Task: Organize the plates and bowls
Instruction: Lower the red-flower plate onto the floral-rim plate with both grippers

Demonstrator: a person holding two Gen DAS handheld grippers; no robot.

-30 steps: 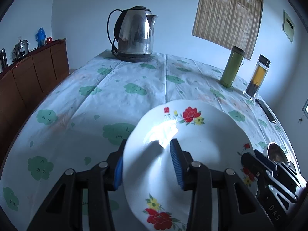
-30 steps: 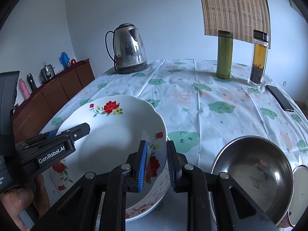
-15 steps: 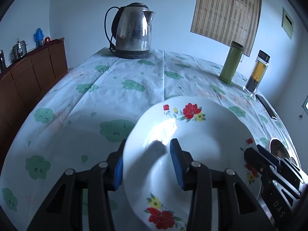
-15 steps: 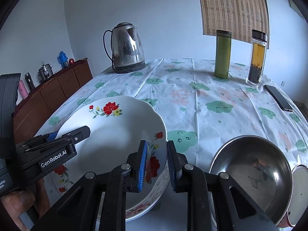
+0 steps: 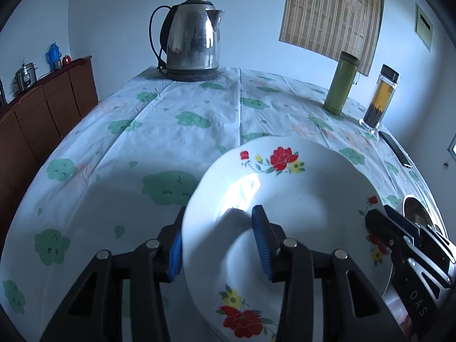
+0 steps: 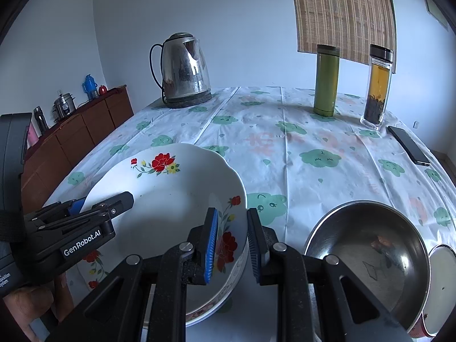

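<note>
Only the right wrist view shows the steel bowl [image 6: 367, 253] (beside flowered plate [image 6: 171, 199]).

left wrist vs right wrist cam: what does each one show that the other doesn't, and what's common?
Left wrist only: the wall plaque beside the blind.
Right wrist only: the hand on the left hand-held gripper, a pink bottle on the cabinet, and the steel bowl's whole inside.
Both: the flowered plate with both grippers on its rim, kettle, green flask, tea bottle, phone.
</note>
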